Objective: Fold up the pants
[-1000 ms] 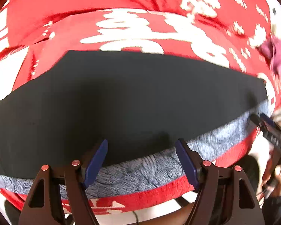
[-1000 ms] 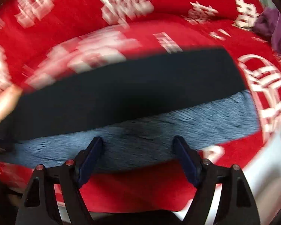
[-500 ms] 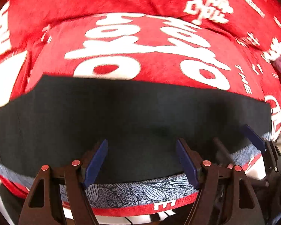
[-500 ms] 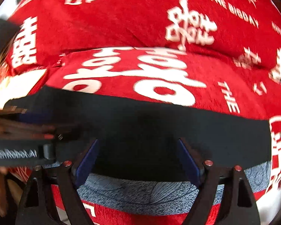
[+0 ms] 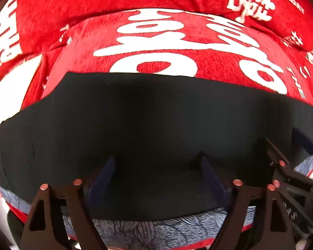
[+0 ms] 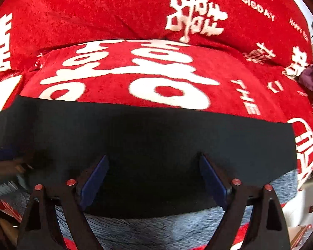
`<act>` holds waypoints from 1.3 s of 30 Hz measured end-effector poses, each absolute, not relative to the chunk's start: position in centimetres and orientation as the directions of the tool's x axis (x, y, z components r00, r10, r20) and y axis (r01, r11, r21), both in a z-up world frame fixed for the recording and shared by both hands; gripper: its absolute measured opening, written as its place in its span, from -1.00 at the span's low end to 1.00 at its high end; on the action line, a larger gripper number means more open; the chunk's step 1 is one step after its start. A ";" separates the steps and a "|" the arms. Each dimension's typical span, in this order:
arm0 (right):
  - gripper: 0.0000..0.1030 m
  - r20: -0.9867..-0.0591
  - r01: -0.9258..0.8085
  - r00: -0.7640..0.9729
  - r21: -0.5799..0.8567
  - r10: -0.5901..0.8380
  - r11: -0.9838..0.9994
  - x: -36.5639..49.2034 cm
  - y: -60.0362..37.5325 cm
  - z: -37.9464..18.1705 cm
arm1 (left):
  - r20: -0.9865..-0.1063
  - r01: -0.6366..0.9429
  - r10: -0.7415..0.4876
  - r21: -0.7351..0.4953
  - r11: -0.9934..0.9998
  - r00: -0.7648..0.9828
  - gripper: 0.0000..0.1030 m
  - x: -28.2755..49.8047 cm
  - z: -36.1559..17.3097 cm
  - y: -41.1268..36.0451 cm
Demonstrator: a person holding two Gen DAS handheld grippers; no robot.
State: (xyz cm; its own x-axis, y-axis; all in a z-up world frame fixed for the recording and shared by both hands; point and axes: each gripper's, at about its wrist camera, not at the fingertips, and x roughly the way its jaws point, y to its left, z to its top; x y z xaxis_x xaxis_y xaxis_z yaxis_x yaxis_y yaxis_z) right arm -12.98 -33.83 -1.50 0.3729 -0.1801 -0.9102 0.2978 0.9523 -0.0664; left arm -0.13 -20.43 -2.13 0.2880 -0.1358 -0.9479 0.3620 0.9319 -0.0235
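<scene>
- Left gripper: jaws spread wide, having just been opening; only flat black cloth lies between the blue pads, nothing pinched. Whether the tips rest on the cloth I cannot tell.
- Right gripper: jaws likewise spread wide, nothing gripped, with the same dark fabric under the gap.
- Both of my grippers point steeply down over the near strip of the pants. In the left view the right gripper shows at the right margin, so the two sit close side by side.
- Pants: a long black band lying flat, long axis running left to right across both views, parallel to the near edge of the bed. A grey patterned layer shows as a strip along their near side, just below my fingers.
- Key relation: the pants extend away from my fingers and out to both sides. Judgement: the right gripper is nearer the right end.
- Beyond the far edge: red blanket with white characters.
- Far right corner: a purple cloth, well apart.
</scene>
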 end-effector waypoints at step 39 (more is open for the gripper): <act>0.99 -0.908 0.555 0.304 -0.076 -0.287 0.829 -17.7 -48.0 -2.7 | -0.903 0.259 -0.126 -0.017 0.966 0.411 0.98 4.4 -3.6 6.1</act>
